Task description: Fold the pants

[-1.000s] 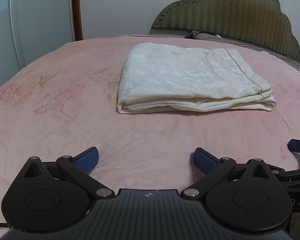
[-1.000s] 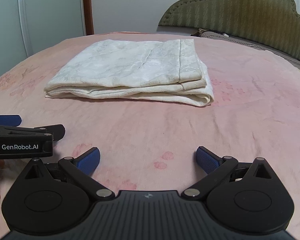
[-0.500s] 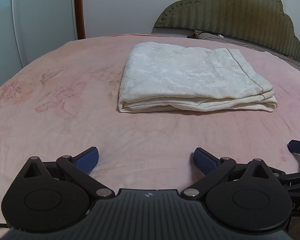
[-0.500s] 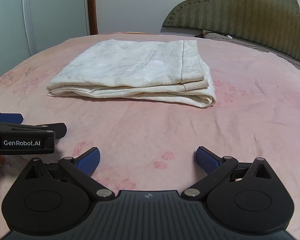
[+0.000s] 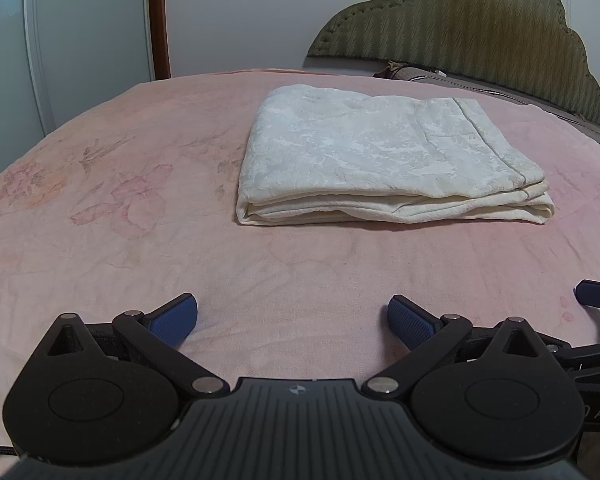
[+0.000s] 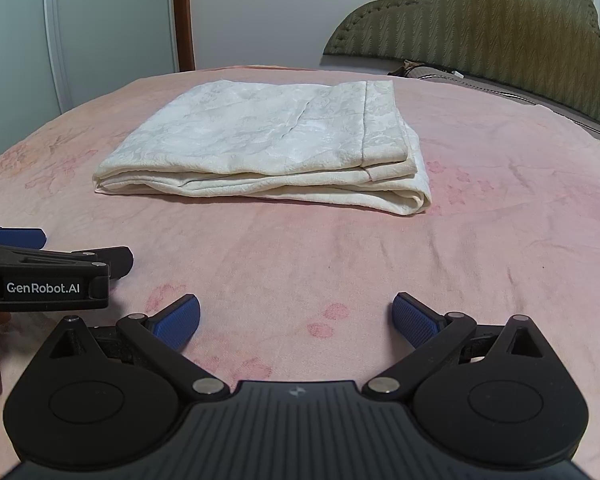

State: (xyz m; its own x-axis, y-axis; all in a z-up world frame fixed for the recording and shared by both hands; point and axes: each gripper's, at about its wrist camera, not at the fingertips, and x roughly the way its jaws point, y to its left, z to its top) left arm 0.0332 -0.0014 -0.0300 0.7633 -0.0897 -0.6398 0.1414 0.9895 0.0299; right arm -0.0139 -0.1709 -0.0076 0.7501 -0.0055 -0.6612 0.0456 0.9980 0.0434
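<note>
The left tongs [image 5: 292, 316] sit low over the near part of the bed [image 5: 100, 240], level and pointing toward the far headboard [image 5: 460, 24], their blue pads [image 5: 174, 318] spread wide apart with nothing between them. The right tongs [image 6: 296, 316] take the same pose just to the right, also spread wide and empty, with only pink bedspread showing between the pads [image 6: 414, 320]. In the right wrist view the left tongs [image 6: 40, 264] show side-on at the left edge, close beside the right ones and at about the same height; in the left wrist view a blue tip of the right tongs [image 5: 598, 295] pokes in at the right edge. The pants [image 5: 384, 156], cream with a faint woven pattern, lie folded into a flat stacked rectangle on the bed's middle, well apart from both tongs and farther away than either. Its layered open edges face the near side, the rounded fold is on the right [image 6: 416, 196], and a hem band runs along the top layer near that right end. A broad strip of bare bedspread lies between the tongs and the near edge of the pants [image 6: 268, 148], and more bare spread lies to the left and right of the stack. Beyond the bed stand a pale wall and a white wardrobe [image 5: 88, 32] at far left.
</note>
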